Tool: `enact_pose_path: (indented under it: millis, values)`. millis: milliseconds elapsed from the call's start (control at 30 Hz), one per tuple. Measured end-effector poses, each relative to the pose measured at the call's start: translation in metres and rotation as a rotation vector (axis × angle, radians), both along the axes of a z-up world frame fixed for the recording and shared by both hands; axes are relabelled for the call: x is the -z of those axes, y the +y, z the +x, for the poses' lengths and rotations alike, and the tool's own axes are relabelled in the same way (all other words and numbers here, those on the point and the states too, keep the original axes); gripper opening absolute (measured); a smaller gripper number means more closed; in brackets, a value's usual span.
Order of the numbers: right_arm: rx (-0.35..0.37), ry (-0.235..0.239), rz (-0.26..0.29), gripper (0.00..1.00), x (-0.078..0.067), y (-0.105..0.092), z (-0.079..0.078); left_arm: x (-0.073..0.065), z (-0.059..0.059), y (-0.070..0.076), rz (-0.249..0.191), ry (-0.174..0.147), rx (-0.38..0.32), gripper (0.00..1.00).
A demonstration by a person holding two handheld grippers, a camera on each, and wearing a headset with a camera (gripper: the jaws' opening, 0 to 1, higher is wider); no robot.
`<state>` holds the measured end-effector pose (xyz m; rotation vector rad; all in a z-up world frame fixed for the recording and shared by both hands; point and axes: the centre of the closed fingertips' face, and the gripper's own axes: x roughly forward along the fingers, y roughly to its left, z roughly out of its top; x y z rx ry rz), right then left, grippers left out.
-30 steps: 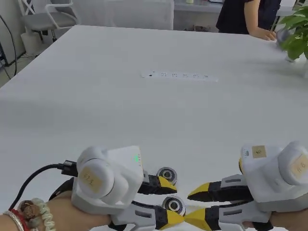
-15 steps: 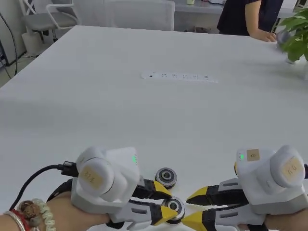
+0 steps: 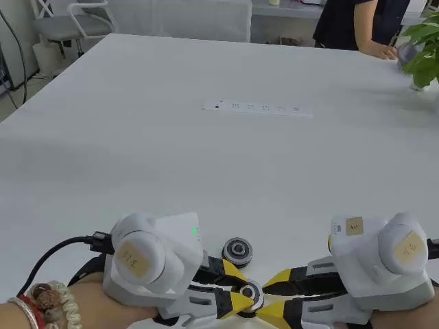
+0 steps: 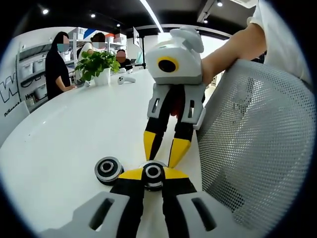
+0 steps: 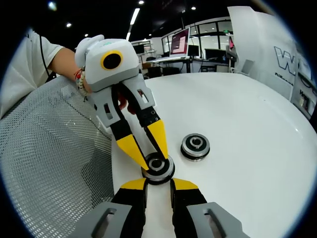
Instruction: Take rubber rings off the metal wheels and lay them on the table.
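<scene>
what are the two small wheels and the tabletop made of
The wheel between the jaws and the loose wheel look alike: a shiny silver hub, likely steel, with a matte black band around the rim, probably rubber. The tabletop is smooth white with a soft sheen, maybe laminate; the look leaves it open.

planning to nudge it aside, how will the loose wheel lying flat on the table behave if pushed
The loose wheel lies flat on the smooth white table, so it would probably slide rather than roll. It looks metal and thick, so likely stiff and heavy for its size. Its rubber ring may drag slightly.
</scene>
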<state>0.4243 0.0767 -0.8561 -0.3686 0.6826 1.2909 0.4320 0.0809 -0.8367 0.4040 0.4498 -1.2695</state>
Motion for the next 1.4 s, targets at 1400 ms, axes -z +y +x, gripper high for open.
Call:
enact_pose_path:
  millis: [1400]
  values:
    - [0.254, 0.272, 0.089, 0.0, -0.004, -0.012, 0.011, -0.001, 0.001, -0.002, -0.002, -0.014, 0.005, 0.07]
